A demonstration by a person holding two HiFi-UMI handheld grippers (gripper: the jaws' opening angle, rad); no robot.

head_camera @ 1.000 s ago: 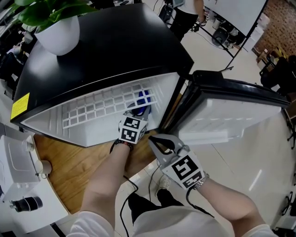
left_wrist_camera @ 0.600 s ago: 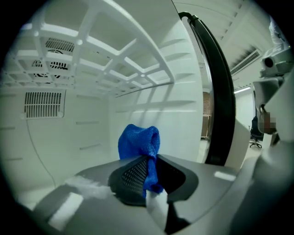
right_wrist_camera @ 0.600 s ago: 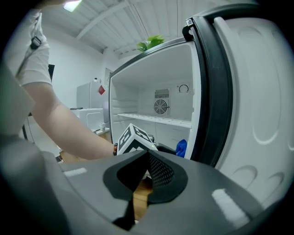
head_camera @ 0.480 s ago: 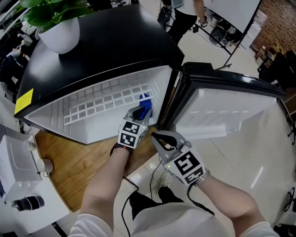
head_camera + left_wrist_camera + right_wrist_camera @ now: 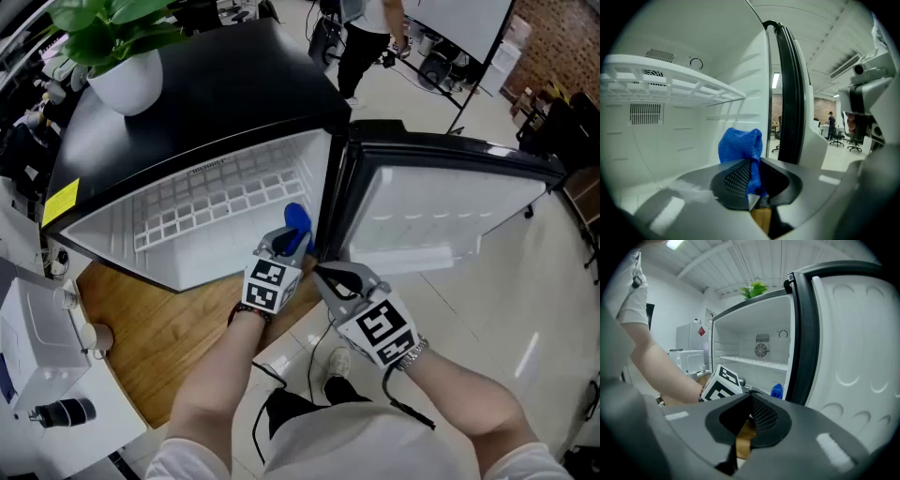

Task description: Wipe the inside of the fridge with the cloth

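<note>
So the black mini fridge is standing wide open, with its door swung out to the right. The left gripper is poking in at the front opening, right by the hinge-side edge. Its jaws are clamped on a blue cloth, which is pinched between the pads low down, and the rest bunches up in a floppy lump above the tips.

From the left gripper view the cloth sits below the white wire shelf, close to the fridge's right inner wall. I honestly can't tell if it's touching the wall or just hanging beside it. The back wall with its vent grille is well behind it.

The right gripper is outside the fridge, just to the right of the left one, in front of the door's hinge edge. Its jaws are fully together with nothing between them, and its own view shows that pretty clearly. The cloth peeks out in that view too, right at the front edge by the door seal.

There's a potted plant on the fridge's top near the back left corner, and a yellow sticker on the front left corner.
</note>
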